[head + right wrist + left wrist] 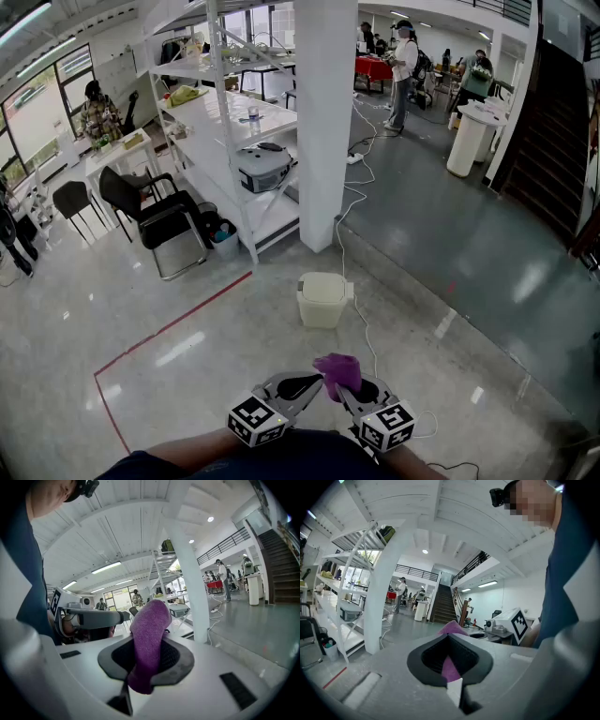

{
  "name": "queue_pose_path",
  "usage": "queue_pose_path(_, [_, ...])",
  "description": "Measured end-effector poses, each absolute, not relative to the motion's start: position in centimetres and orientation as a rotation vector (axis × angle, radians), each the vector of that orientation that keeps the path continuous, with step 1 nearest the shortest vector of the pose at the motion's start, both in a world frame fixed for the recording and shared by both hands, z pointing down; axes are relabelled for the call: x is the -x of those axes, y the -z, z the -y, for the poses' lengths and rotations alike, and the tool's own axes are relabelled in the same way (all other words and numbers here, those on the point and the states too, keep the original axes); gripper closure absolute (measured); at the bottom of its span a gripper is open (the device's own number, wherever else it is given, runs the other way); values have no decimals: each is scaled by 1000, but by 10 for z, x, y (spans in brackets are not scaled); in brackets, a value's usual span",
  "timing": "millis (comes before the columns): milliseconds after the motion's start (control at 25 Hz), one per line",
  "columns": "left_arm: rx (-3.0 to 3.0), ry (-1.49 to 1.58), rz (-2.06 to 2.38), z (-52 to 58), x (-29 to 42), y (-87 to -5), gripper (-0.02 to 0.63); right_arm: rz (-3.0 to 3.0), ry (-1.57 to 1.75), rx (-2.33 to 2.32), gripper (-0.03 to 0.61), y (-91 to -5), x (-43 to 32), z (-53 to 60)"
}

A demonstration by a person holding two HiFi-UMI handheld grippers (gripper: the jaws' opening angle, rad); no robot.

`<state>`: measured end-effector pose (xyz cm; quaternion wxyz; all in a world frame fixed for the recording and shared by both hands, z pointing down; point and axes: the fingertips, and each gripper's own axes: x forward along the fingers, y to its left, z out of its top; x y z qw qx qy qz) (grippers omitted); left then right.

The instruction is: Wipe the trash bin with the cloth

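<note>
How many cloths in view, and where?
1. The purple cloth is pinched by the right gripper, with an edge caught in the left gripper too. The far shelves are too small to rule out others.

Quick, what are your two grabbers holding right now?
Left gripper: closed, pinching an edge of the purple cloth.
Right gripper: closed on the same purple cloth.

Obs: cloth purple; trash bin pale cream. Marker cubes carry black-and-white square patterns. Tape line red on glossy grey floor.
</note>
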<state>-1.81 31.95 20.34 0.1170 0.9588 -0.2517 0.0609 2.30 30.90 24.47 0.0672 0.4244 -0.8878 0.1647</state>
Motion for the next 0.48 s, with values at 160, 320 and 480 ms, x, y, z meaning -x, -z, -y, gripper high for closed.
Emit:
queue_pose_path(160, [-2812, -181, 742, -323, 23, -203, 609, 2673, -486, -1261, 495, -245, -18, -313])
queue_pose_path(320, [-2812, -178, 752, -326, 23, -203, 609, 2674, -489, -1267, 495, -246, -21, -316])
queue_pose_path(480, [-2812, -180, 753, -327, 22, -202, 609, 2677, -492, -1264, 495, -244, -22, -317])
